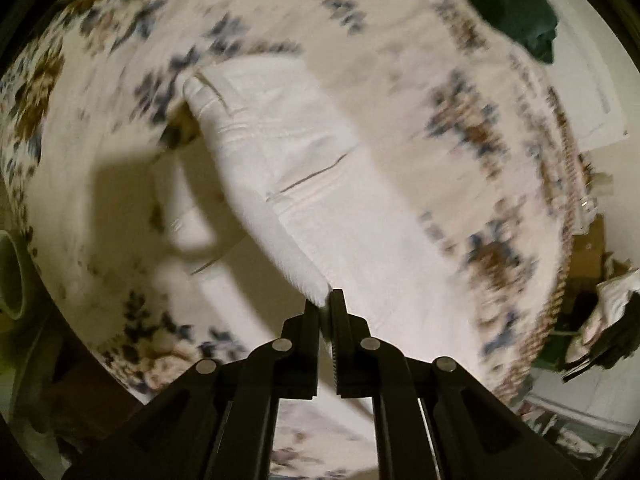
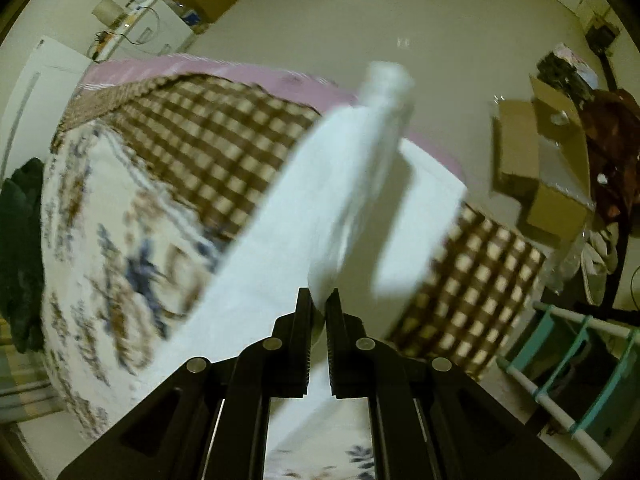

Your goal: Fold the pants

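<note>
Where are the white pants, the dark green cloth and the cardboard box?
white pants [image 1: 276, 132], left wrist view, on the seat panel.
dark green cloth [image 1: 516, 4], left wrist view, mid-fabric.
cardboard box [image 2: 552, 172], right wrist view, on its side wall.

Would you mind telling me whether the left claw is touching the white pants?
Touching. The left wrist view shows the left claw shut on an edge of the white pants.

We see white pants ahead of black jaws – beneath them cream bedspread, blue-brown floral. Beyond right jaws – brown-cream checked blanket, pink sheet, beige floor.
</note>
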### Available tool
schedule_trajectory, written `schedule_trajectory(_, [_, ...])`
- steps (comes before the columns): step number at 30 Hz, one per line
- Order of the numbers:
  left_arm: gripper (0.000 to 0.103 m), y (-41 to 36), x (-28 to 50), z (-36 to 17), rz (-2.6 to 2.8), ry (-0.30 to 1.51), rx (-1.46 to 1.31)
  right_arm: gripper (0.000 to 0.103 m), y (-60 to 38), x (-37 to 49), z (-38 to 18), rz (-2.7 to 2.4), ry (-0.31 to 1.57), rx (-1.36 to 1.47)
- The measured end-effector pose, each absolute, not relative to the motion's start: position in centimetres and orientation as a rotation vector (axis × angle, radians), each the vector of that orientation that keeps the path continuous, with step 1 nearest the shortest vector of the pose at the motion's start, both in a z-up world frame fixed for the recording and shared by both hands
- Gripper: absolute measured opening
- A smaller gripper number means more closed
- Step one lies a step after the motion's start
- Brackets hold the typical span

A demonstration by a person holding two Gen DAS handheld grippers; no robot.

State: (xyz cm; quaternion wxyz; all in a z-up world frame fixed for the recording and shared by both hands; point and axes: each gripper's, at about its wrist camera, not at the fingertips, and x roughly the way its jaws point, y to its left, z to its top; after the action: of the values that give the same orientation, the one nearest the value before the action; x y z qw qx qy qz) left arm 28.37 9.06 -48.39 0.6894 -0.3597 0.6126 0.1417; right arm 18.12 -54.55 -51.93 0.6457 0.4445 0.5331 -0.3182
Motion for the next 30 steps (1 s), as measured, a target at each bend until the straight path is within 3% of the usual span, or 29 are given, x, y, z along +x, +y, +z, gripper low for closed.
schedule_trajectory(4, [0.007, 8.8, 25.7, -52.1, 0.345, 1.392, -0.799, 0.008, -54.2, 14.9, -56.5, -0.718, 1.249, 1.014])
schedule_trajectory(5, [0.008, 8.8, 25.1, -52.5, 0.346, 1.384, -0.802, 0.013, -54.3, 14.4, -57.5, -0.717, 1.267, 1.015])
schedule_trajectory(7, [0.009, 8.2, 24.1, -53.1, 0.344, 1.382, -0.783, 0.025, -54.6, 13.4, -59.1, -0.718, 1.296, 1.039])
schedule_trajectory(9, [0.021, 7.3, 23.4, -53.1, 0.332, 1.386, -0.734, 0.060, -55.1, 12.1, -59.8, -0.713, 1.315, 1.038])
schedule_trajectory(10, [0.025, 7.2, 23.3, -53.0, 0.329, 1.388, -0.724, 0.061, -55.4, 11.4, -59.7, -0.703, 1.302, 1.040])
schedule_trajectory(15, [0.071, 4.5, 22.1, -51.5, 0.326, 1.333, -0.573, 0.062, -58.8, 8.9, -57.9, -0.707, 1.165, 1.030])
schedule_trajectory(24, [0.074, -4.1, 25.1, -51.2, 0.220, 1.306, -0.399, 0.062, -66.4, 16.5, -57.4, -0.628, 1.170, 0.823])
schedule_trajectory(26, [0.084, -5.9, 26.1, -51.5, 0.200, 1.314, -0.366, 0.062, -67.4, 18.4, -58.4, -0.590, 1.209, 0.798])
schedule_trajectory(28, [0.085, -7.2, 26.9, -51.6, 0.197, 1.321, -0.335, 0.053, -67.7, 20.0, -59.6, -0.559, 1.258, 0.770])
schedule_trajectory(29, [0.085, -7.7, 27.3, -51.6, 0.199, 1.324, -0.327, 0.011, -67.5, 20.4, -59.8, -0.548, 1.263, 0.744])
schedule_trajectory(30, [0.085, -8.2, 27.5, -51.6, 0.201, 1.325, -0.321, 0.005, -67.3, 20.9, -59.9, -0.536, 1.285, 0.690])
